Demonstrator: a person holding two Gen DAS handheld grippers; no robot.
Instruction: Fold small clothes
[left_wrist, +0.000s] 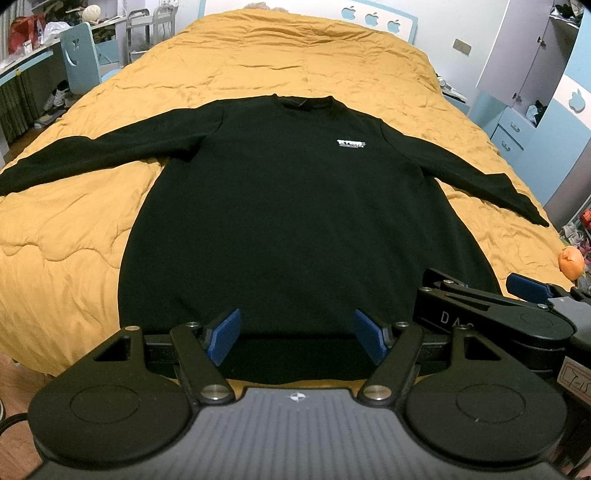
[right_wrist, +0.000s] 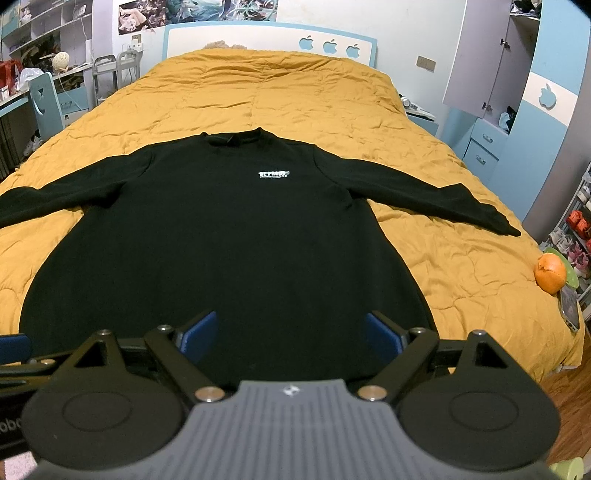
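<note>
So there's a black long-sleeve sweatshirt (left_wrist: 295, 206) laid flat, front side up, across the middle of both wrist views. Collar points to the top of the frame, hem sits at the bottom edge right by the grippers. Both sleeves are stretched out, one toward the left edge and one toward the right, angling slightly downward. There's a small white printed logo (left_wrist: 351, 144) on the chest, right of centre in the left wrist view; text is too small to read properly.

It's lying on a mustard-yellow quilted bedspread (left_wrist: 295, 55), pretty wrinkly, covering the whole bed. An orange (right_wrist: 551, 274) sits on the bed's edge at the right side of the frame. Behind, at the top, there's a white and blue headboard (right_wrist: 332, 46) with apple cutouts, a blue wardrobe (right_wrist: 546, 92) in the upper right, and a cluttered desk with a blue chair (right_wrist: 44, 103) in the upper left.

The left gripper (left_wrist: 297, 334) has its blue pads spread wide, nothing between them, hovering over the hem. The right gripper (right_wrist: 291, 336) is the same, spread apart and empty, over the lower part of the shirt.
</note>
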